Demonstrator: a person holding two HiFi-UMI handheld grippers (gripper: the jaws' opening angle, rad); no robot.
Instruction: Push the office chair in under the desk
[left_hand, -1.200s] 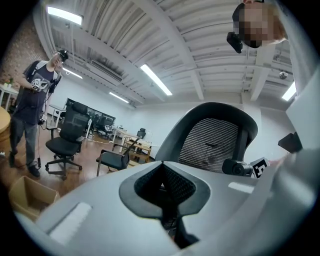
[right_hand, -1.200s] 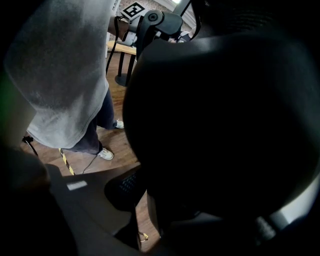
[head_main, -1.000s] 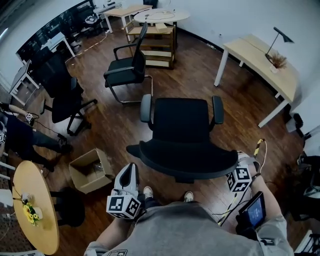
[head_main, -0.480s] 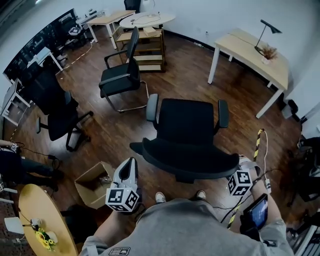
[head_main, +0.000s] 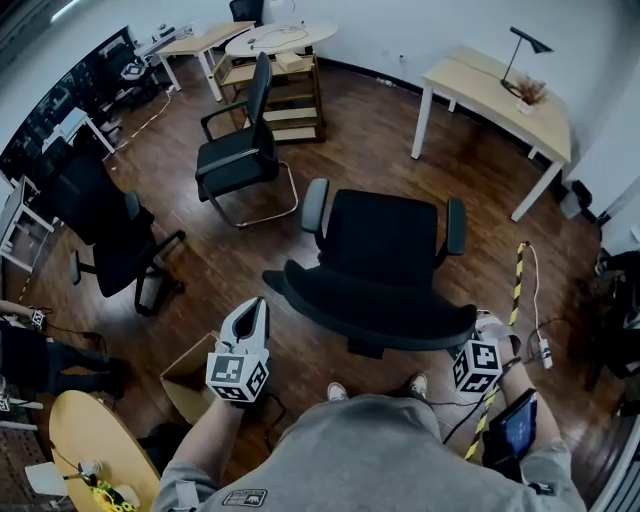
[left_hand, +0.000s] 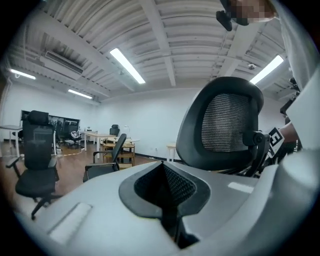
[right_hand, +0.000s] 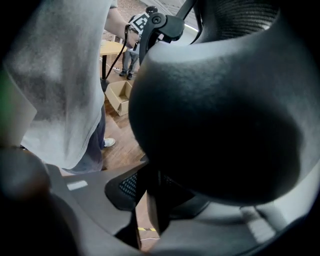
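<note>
The person stands right behind the office chair (head_main: 385, 265), both forearms reaching out from grey sleeves. The left arm is stretched forward and the left claw (head_main: 254, 312) lies nearly level, its jaws pressed together with nothing in them. It points past the left end of the backrest, near it but apart. The right arm is bent close to the body, and the right claw (head_main: 482, 328) tips steeply down at the right end of the backrest. Its jaws are partly spread, and in the dark right gripper view they seem to be pinching the backrest's black rim. A small screen (head_main: 515, 425) sits on that forearm.

The chair stands in the middle of the wooden floor (head_main: 380, 160), its seat turned toward the far wall. The pale counter (head_main: 500, 95) sits well apart from it in the floor's far right corner, carrying a black lamp (head_main: 522, 45) and a small plant (head_main: 528, 92).

A yellow-and-black striped cable (head_main: 516, 285) trails on the floor just right of the chair. A black visitor chair (head_main: 240, 150) stands ahead to the left, with a wooden shelf unit (head_main: 290, 95) behind it. Another swivel chair (head_main: 105, 225) stands near the floor's left edge, and an open cardboard box (head_main: 185, 380) sits beside the left claw.
</note>
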